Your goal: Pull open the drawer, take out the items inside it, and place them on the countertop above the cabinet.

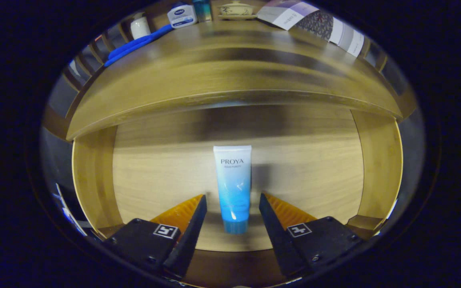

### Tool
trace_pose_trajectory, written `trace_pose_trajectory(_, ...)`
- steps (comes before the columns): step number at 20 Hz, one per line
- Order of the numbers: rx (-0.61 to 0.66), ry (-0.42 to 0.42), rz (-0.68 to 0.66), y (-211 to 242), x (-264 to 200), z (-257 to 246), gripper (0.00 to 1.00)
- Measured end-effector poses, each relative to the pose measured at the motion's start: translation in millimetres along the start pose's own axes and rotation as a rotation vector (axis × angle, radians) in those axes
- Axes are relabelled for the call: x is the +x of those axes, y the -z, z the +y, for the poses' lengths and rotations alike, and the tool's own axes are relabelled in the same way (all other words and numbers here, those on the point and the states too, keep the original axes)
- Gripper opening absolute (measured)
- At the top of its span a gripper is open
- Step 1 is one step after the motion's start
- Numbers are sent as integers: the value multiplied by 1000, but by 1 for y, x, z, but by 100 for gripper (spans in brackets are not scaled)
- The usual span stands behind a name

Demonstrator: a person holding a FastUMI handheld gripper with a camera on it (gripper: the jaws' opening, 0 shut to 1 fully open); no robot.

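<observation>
Domestic setting, staged as a bedroom or bathroom vanity — a light wooden cabinet (230,72) with an opened wooden drawer (94,176) below its countertop. On the countertop stand toiletries and household pieces: a white lotion bottle with blue label (181,15), a small white jar (140,27), a cream lidded ceramic tea bowl (236,9) — and a blue cloth (134,45). A white-to-blue cosmetic tube (233,188) lies in the drawer.

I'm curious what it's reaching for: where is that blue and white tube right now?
The tube lies on the open drawer's floor, between the open gripper's fingers, untouched, below the countertop.
</observation>
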State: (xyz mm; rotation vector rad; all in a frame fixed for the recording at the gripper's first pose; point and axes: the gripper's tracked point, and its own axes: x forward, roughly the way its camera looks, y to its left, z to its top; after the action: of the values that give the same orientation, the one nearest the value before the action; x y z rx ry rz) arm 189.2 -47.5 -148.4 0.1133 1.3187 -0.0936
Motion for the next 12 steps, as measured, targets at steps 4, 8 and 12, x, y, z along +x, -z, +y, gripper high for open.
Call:
trace_pose_trajectory(4, 10, 25, 54, 6, 14, -6, 63)
trace_pose_trajectory(8, 8, 45, 41, 6, 11, -8, 47)
trace_pose_trajectory(12, -5, 29, 0, 9, -8, -10, 45)
